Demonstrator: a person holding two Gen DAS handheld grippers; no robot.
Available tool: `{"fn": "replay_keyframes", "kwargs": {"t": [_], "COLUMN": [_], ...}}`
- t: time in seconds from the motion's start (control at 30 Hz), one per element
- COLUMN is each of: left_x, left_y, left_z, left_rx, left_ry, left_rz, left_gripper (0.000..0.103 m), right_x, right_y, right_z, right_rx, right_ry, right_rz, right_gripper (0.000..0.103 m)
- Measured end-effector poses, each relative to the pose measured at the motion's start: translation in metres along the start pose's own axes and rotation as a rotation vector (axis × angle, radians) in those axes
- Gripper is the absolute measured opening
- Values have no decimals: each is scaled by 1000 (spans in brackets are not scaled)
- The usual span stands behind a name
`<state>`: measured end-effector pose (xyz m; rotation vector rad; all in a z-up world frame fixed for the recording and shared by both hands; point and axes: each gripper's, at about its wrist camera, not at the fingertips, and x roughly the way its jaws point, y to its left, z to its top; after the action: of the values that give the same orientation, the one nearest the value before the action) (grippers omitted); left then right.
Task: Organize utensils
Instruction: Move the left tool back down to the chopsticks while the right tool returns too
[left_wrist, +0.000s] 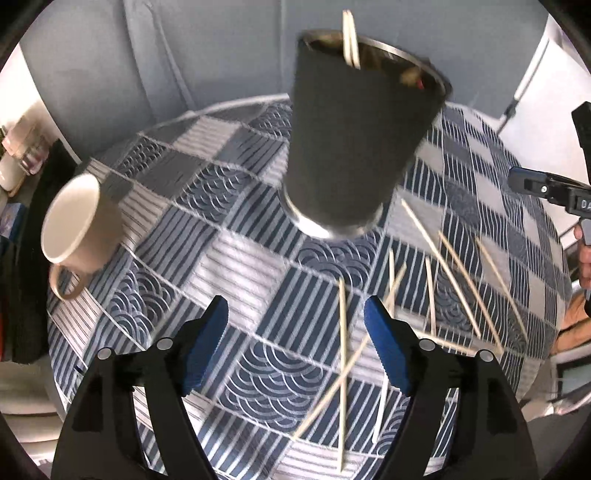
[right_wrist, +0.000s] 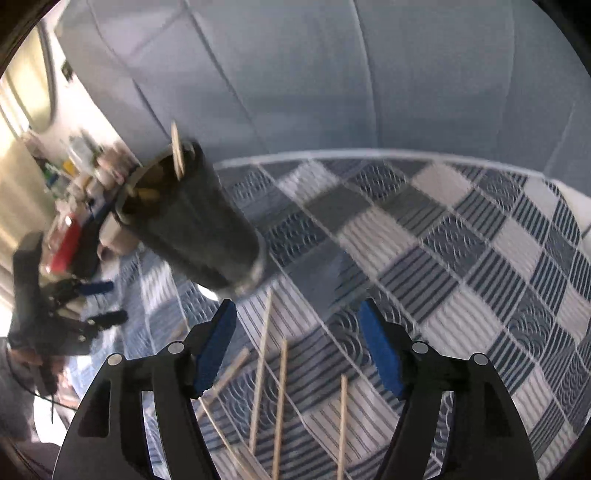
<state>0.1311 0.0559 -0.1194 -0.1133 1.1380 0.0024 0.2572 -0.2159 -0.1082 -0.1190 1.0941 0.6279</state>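
Chopsticks (left_wrist: 343, 354), pale thin wood, lie scattered and crossed just beside the dark tumbler (left_wrist: 354, 147); two more stand inside it; left gripper (left_wrist: 295, 350) and right gripper (right_wrist: 297, 347) both gape wide, empty.

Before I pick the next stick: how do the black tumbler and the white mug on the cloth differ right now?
The black tumbler is taller and tapered, with no handle; the white mug is squat with a loop handle. The tumbler already holds chopsticks; the mug's visible inside looks bare. The tumbler stands nearer the loose chopsticks; the mug sits apart by the table's edge. Both stand upright on the patterned cloth.
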Motion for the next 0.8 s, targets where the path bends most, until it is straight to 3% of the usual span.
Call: {"fn": "replay_keyframes", "kwargs": {"t": [0.1, 0.47, 0.7, 0.8], "left_x": [9, 42, 46, 45], "left_y": [-6, -30, -25, -19], "left_z": [-10, -38, -46, -48], "left_rx": [0, 148, 157, 140], "left_ry": [32, 171, 198, 209], "left_rz": [-22, 65, 83, 70], "left_gripper": [80, 80, 80, 74], "right_x": [12, 41, 42, 40], "right_y": [-5, -19, -26, -27], "right_z": [-18, -73, -92, -97], "right_rx": [11, -6, -11, -15], "right_ry": [51, 206, 236, 238], "right_rz": [-18, -95, -107, -103], "right_gripper": [65, 65, 65, 65]}}
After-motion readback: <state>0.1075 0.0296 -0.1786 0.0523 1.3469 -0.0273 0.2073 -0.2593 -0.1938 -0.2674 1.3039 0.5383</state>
